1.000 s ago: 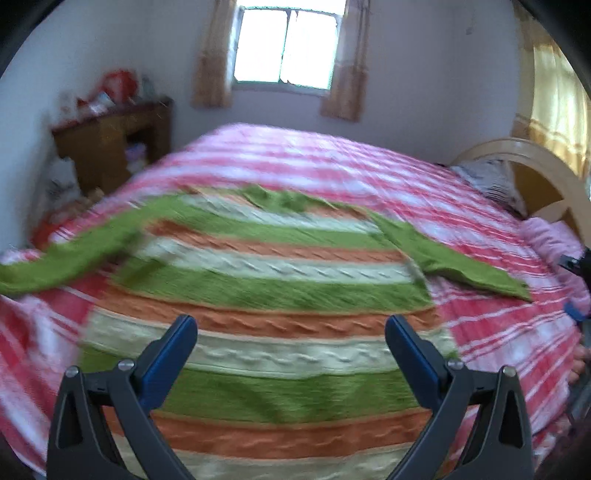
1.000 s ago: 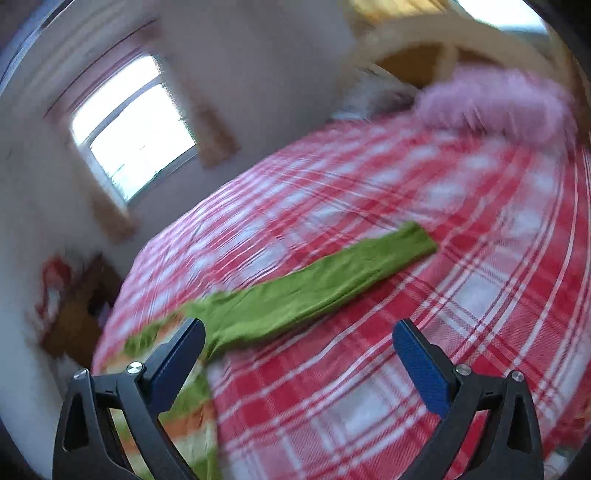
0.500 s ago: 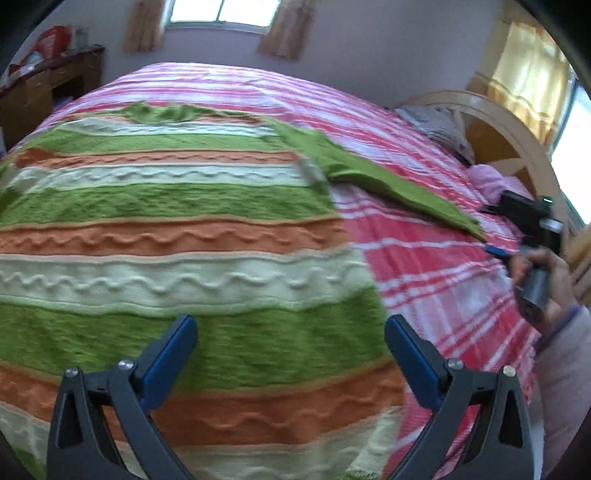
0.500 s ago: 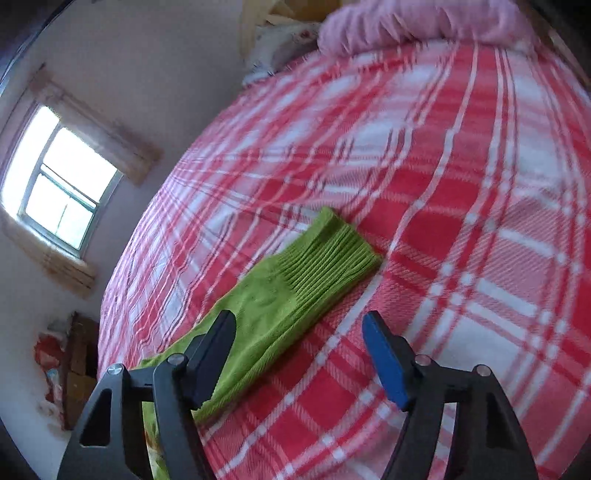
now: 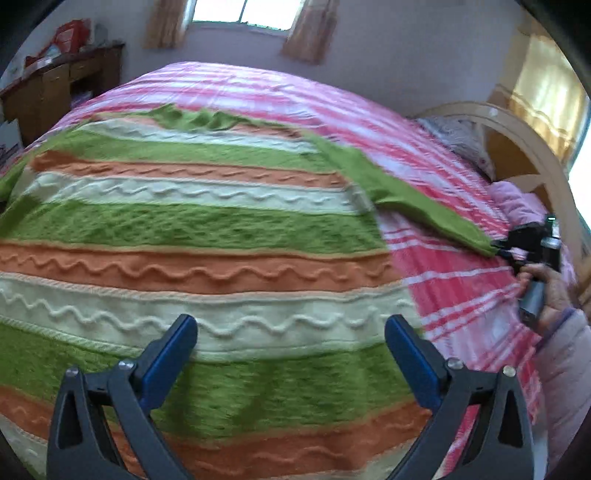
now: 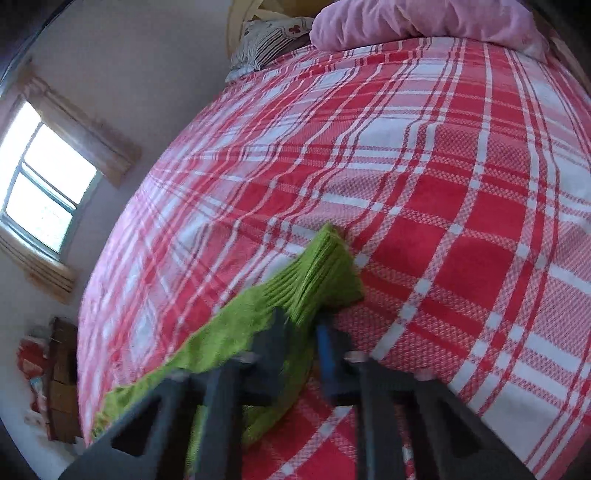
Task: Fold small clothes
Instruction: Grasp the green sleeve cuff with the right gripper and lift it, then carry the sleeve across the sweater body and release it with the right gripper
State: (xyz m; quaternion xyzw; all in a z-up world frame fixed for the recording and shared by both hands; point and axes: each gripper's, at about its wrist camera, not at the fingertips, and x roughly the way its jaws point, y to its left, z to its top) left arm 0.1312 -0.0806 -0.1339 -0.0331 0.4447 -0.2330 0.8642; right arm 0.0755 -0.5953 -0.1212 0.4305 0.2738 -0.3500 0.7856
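A knitted sweater (image 5: 207, 229) with green, orange and cream stripes lies flat on the bed, its green right sleeve (image 5: 413, 199) stretched out to the right. My left gripper (image 5: 290, 334) is open and empty, hovering over the sweater's lower body. My right gripper (image 6: 301, 328) is shut on the ribbed cuff of the green sleeve (image 6: 321, 273), which is pinched up off the bedspread. In the left wrist view the right gripper (image 5: 498, 245) sits at the sleeve's end.
A red and white plaid bedspread (image 6: 461, 192) covers the bed. A pink blanket (image 6: 417, 18) and a patterned pillow (image 6: 266, 40) lie by the curved headboard (image 5: 524, 144). A wooden desk (image 5: 55, 88) stands at the far left under the window (image 5: 251, 11).
My right gripper has moved down onto the sleeve cuff and closed on it. My left gripper has dropped closer over the sweater's body and stays open.
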